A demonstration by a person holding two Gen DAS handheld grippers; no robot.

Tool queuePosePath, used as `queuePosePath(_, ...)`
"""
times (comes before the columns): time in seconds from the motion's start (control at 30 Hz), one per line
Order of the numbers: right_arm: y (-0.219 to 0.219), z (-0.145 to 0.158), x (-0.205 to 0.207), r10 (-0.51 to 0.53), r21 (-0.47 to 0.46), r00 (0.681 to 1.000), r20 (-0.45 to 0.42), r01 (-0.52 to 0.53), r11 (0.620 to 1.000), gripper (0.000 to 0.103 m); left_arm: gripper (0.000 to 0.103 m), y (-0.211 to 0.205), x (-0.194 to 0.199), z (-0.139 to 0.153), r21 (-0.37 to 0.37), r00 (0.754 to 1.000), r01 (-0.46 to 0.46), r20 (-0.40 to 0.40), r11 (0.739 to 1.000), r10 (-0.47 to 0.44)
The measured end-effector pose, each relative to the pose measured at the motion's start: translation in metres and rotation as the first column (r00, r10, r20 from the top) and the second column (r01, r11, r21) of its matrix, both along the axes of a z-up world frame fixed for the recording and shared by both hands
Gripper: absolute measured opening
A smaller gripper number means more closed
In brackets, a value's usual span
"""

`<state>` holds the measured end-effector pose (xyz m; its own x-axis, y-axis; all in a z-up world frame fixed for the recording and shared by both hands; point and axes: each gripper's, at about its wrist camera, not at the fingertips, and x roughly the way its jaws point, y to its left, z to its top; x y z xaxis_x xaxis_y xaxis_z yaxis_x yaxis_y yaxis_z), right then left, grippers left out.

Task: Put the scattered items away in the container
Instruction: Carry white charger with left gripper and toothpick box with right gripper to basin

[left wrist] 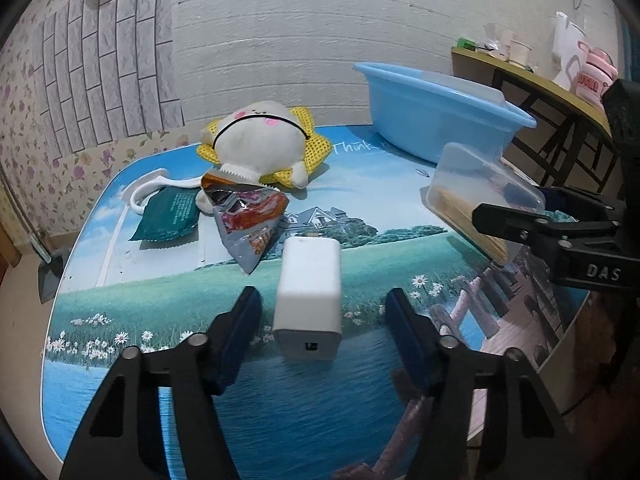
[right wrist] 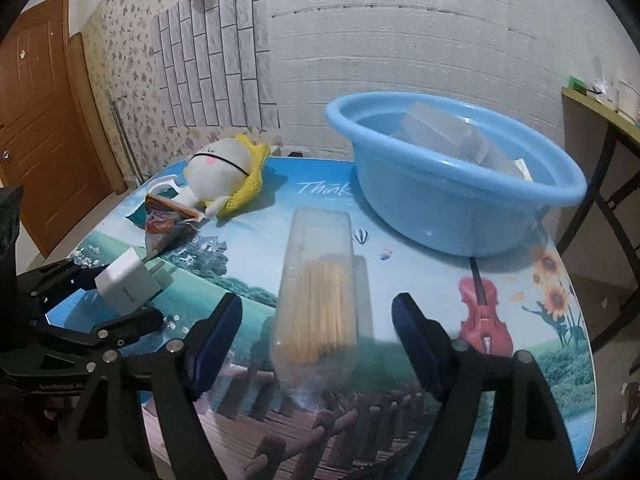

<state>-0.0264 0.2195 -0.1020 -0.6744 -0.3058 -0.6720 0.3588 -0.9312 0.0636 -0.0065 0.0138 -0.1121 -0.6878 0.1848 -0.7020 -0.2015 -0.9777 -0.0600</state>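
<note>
A white charger block (left wrist: 308, 300) lies on the picture-printed table (left wrist: 360, 380) between the fingers of my left gripper (left wrist: 323, 294), with a gap on each side; the jaws are open. From the right wrist the same charger (right wrist: 128, 284) shows inside the left gripper (right wrist: 108, 298). A clear box of toothpicks (right wrist: 316, 296) sits between the fingers of my right gripper (right wrist: 318, 300), whose pads stand clear of it. The blue basin (right wrist: 460, 216) stands behind it with a clear box (right wrist: 440, 132) inside.
A white plush toy (left wrist: 260, 136) on a yellow knit mat, a snack packet (left wrist: 248, 216), a green packet (left wrist: 168, 216) and a white hook (left wrist: 144, 188) lie at the far left. A side table (left wrist: 540, 80) with cups stands right of the basin (left wrist: 432, 120). A door (right wrist: 36, 120) is at the left.
</note>
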Motion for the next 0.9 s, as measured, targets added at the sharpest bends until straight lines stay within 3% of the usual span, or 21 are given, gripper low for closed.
queuePosePath(0.13,0.0017,-0.002,-0.0015,-0.006,-0.011,1.0,0.016,0.006,1.0,0.062,0.04,-0.0011,0.0021,0.0007,0.009,1.0,0.001,-0.004,1.0,-0.001)
queuePosePath(0.27,0.0009,-0.0012,0.0001,0.002,-0.011,1.0,0.006,-0.002,1.0,0.059,0.032,-0.003,0.0023,0.0011,0.018,1.0,-0.005,-0.005,1.0,0.005)
queuePosePath(0.33,0.0002,-0.0009,0.0004,0.008,-0.012,1.0,0.006,-0.008,1.0,0.052,0.026,-0.0031,0.0024,0.0017,0.022,1.0,-0.005,-0.004,1.0,0.005)
queuePosePath(0.43,-0.0007,-0.0034,-0.0012,0.018,-0.015,1.0,0.023,-0.017,1.0,0.041,0.025,-0.0032,0.0027,0.002,0.021,1.0,-0.002,-0.005,1.0,0.003)
queuePosePath(0.6,-0.0003,-0.0071,-0.0021,0.015,-0.011,0.999,0.035,-0.015,1.0,0.033,0.025,-0.0021,0.0036,0.0017,0.019,1.0,0.005,-0.004,1.0,-0.005)
queuePosePath(0.9,0.002,-0.0036,0.0005,0.022,-0.034,0.999,0.03,-0.021,0.999,0.032,0.025,-0.003,0.0052,0.0064,0.01,1.0,-0.003,-0.01,1.0,0.003)
